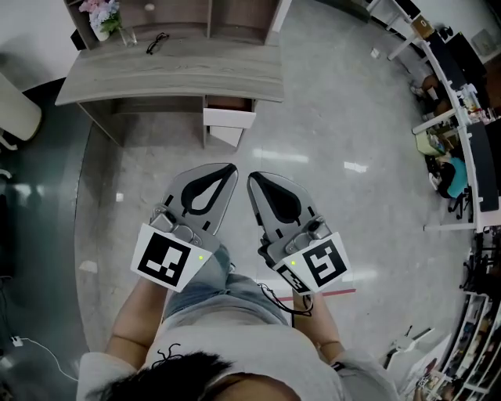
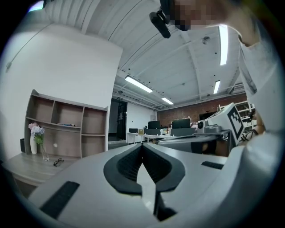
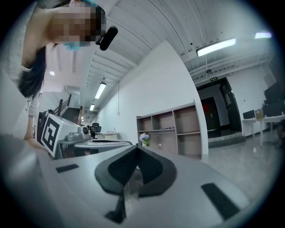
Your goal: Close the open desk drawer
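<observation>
The left tool (image 1: 226,168) is being held out in front of the person, its jaws pressed together with nothing between them. The right tool (image 1: 254,179) is hanging just beside it, jaws likewise closed tight and empty. The two tips are pointing forward and leaning toward each other, near but not touching. Ahead of them a stretch of glossy grey floor (image 1: 329,164) is lying between the tips and the drawer (image 1: 229,118), which is standing well apart from both tools. The drawer's white front is jutting out past the front edge of the desk (image 1: 172,78), under the desk's right half, with its side showing beneath. On the desk top, glasses (image 1: 156,41) are lying near the back edge. A vase of flowers (image 1: 102,16) is standing toward the far left corner, by the shelf unit (image 1: 235,12). To the right of the desk the floor is running wide toward a row of white workstations (image 1: 446,86).
</observation>
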A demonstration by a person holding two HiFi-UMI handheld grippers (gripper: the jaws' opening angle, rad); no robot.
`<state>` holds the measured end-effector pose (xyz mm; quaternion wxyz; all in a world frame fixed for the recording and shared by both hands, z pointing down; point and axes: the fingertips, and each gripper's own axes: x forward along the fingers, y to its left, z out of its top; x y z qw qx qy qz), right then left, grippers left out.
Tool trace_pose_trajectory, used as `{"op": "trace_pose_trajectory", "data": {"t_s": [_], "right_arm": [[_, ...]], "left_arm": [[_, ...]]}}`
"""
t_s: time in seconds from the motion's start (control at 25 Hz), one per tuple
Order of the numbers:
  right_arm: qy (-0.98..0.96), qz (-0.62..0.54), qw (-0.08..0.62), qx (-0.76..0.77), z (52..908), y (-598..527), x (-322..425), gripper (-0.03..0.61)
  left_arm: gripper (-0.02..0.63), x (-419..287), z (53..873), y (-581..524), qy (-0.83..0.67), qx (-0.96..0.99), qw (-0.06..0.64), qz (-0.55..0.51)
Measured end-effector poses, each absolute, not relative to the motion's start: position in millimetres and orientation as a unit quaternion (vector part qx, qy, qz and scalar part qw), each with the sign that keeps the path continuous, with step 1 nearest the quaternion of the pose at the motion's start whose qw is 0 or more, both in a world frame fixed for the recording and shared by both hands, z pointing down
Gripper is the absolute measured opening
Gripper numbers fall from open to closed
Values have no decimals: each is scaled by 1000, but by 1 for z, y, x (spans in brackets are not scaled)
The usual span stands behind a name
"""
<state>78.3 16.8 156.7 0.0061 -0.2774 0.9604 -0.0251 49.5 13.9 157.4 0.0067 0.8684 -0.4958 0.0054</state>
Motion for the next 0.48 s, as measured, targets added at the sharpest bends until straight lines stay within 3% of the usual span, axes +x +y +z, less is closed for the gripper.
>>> {"op": "trace_pose_trajectory", "data": {"t_s": [0.48], "right_arm": [[961,-7,1,-276,152,-54,44,8]], "left_arm": [[11,13,159,-56,-500,866,7,-9]]}}
